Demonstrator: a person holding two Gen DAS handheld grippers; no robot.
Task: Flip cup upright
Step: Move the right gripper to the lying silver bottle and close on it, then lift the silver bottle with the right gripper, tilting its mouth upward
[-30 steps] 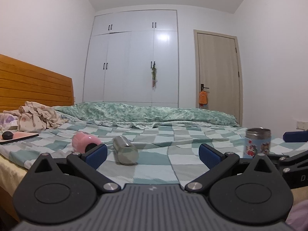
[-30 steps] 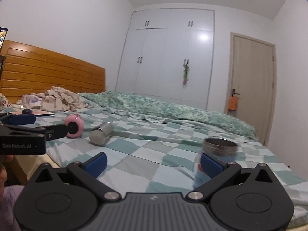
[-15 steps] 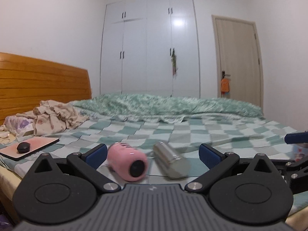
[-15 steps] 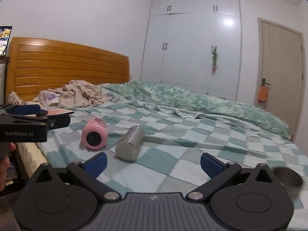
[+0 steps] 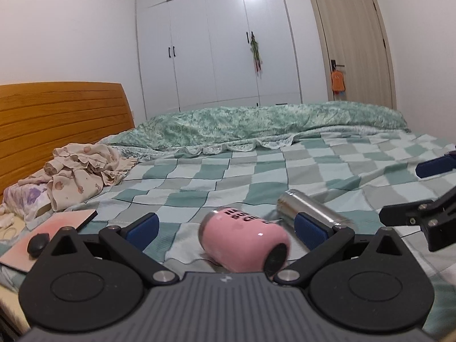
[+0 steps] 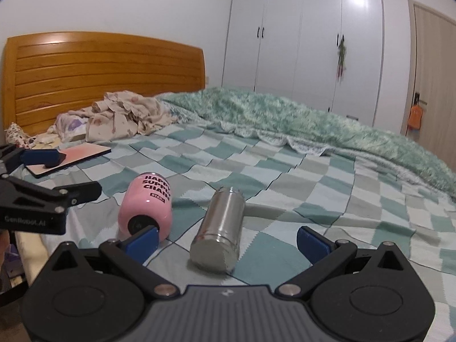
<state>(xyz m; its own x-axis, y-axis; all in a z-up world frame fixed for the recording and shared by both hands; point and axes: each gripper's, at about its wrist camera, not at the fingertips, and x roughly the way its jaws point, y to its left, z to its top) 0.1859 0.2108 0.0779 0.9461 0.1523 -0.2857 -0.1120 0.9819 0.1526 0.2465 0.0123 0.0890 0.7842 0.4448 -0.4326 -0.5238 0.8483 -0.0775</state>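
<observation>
The left gripper [image 5: 226, 229] is held low and level with its jaws spread wide. The right gripper [image 6: 228, 240] sits beside it, level, jaws equally wide, gripping nothing.

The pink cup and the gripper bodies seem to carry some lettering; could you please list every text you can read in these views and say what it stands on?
"HAPPY SUPPLY CHAIN": black print on the pink cup, lying on its side; the last letters curve out of sight.
A small black label under that print: too small to read.
"GenRobot.AI": on the left gripper, seen in the right wrist view.
The steel cup shows no text.
</observation>
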